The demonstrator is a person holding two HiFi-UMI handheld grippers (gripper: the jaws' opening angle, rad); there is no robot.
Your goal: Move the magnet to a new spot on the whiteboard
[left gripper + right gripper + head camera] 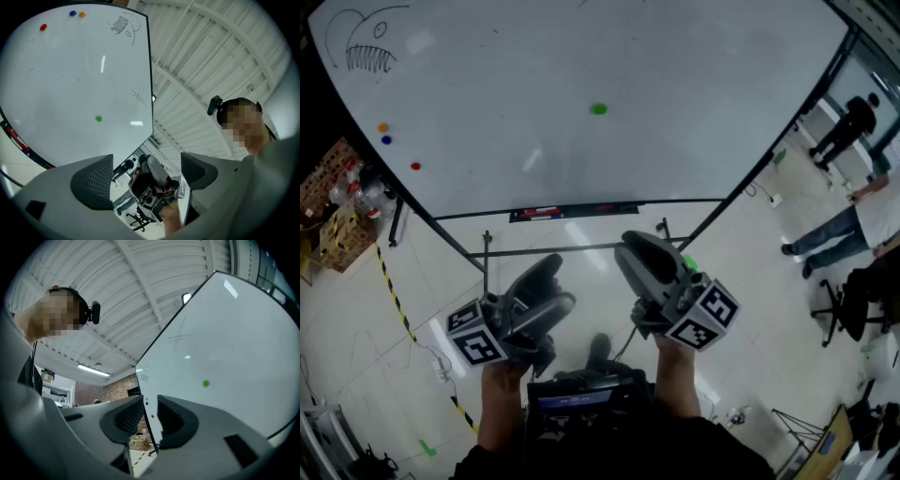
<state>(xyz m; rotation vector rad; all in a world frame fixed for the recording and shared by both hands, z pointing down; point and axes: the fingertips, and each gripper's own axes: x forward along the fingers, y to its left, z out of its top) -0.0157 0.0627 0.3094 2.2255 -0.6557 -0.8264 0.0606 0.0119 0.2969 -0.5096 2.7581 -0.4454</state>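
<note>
A green magnet point(99, 118) clings to the lower part of the whiteboard point(56, 70), well apart from the left gripper point(146, 174), jaws spread wide below the whiteboard.

Cardboard boxes point(330, 208), office chair point(851, 302), bystander point(848, 127).

Whiteboard point(675, 75) ahead; magnet point(598, 109) near its middle, three other magnets point(386, 140) at left edge. My left gripper point(555, 286), right gripper point(642, 258) side by side below board.
</note>
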